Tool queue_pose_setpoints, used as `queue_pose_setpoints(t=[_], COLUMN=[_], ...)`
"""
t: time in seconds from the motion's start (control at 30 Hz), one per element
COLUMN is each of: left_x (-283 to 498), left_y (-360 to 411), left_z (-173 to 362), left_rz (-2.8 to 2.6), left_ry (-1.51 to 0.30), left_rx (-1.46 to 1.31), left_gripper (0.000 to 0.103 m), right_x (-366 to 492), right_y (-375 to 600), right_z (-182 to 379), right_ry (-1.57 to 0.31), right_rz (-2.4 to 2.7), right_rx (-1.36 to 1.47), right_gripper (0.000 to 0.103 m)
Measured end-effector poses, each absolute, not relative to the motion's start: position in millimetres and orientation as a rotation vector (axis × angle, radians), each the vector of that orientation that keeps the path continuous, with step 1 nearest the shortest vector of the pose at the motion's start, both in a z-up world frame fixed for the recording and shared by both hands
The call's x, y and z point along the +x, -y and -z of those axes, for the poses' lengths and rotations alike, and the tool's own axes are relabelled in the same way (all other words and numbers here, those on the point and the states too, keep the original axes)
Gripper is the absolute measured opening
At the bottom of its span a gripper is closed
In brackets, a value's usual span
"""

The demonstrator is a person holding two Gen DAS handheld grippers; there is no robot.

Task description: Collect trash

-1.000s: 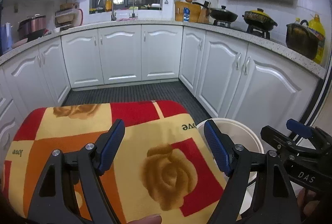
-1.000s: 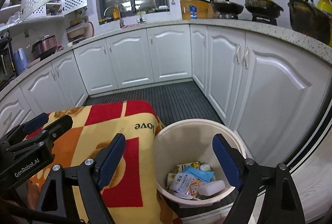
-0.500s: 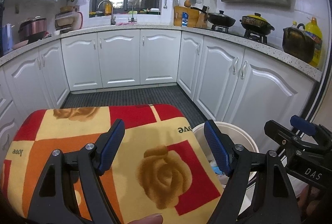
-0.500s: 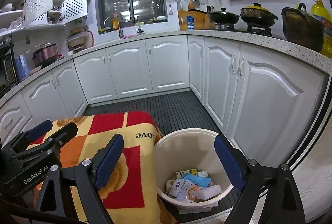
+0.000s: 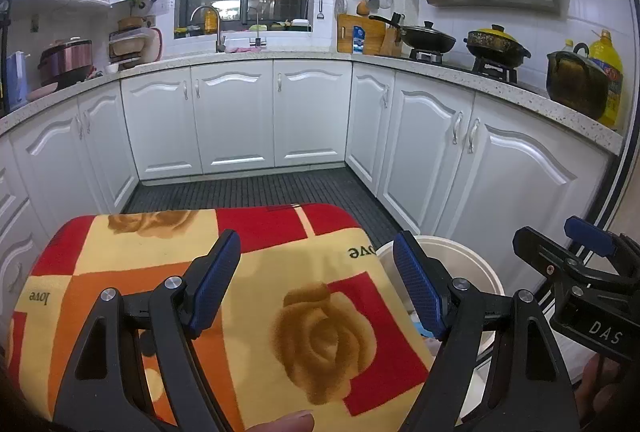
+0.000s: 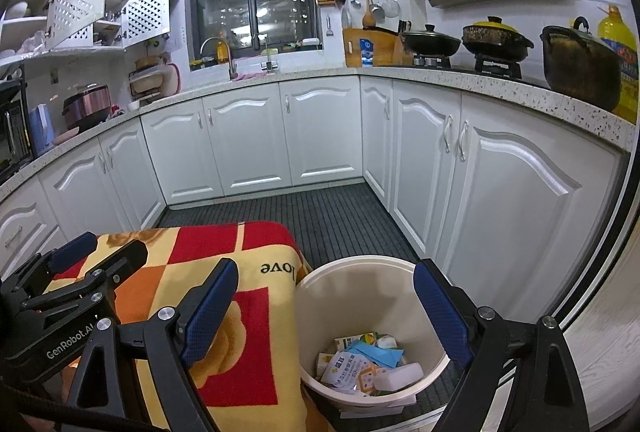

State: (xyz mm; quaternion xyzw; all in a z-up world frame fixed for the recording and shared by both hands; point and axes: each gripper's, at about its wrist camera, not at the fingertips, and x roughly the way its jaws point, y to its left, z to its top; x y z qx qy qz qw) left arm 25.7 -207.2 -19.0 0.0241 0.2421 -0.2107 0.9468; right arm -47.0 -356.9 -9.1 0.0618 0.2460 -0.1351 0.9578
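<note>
**Two sets of jaws empty, bin off to my right**

Left wrist view: my left gripper (image 5: 316, 280) stands wide open, nothing in it, over the blanket-covered tabletop (image 5: 132, 264). The bin (image 5: 476, 264) lies right of the jaws, partly hidden. The view has tilted up slightly.

Right wrist view: my right gripper (image 6: 326, 308) is released, empty, jaws framing the bin (image 6: 312, 296) below and ahead; the right hand is nearer. Trash (image 6: 360, 364) lies at its bottom. The jaws opened a touch wider a second ago; now steady.
</note>
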Motion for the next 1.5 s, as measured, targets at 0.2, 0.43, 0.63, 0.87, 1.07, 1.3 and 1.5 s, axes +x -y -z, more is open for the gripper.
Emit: queue_pose_setpoints(t=[0.2,0.43,0.63,0.87,1.07,1.3,1.5], left_x=[25.7,27.1,27.4,27.2,28.1,28.0,28.4], left_y=[206.8,205.3,206.0,207.0,206.0,203.8,202.8], left_z=[18.9,20.1,20.8,21.3,22.8,24.5,25.7], left_rz=[0.427,0.424,0.422,0.419,0.416,0.414,0.415], left_ry=[-0.493,-0.49,-0.493,-0.492,-0.493,-0.49,-0.491], left_rx=[0.05,0.062,0.065,0.067,0.068,0.071,0.074], left_gripper=[0.078,0.078,0.078,0.078,0.078,0.078,0.078], right_x=[-45.4,-43.6,-43.2,-43.1,-42.4,-42.2,-42.6], right_y=[357.6,358.4,359.3,361.8,361.8,361.5,359.6], right_z=[9.3,10.3,10.4,12.2,13.1,14.3,14.9], right_ry=[-0.499,-0.502,-0.503,-0.508,-0.512,-0.512,-0.516], right_rz=[0.271,0.271,0.273,0.273,0.274,0.269,0.269], right_rx=[0.13,0.124,0.124,0.127,0.122,0.127,0.129], right_gripper=[0.088,0.088,0.088,0.088,0.088,0.088,0.088])
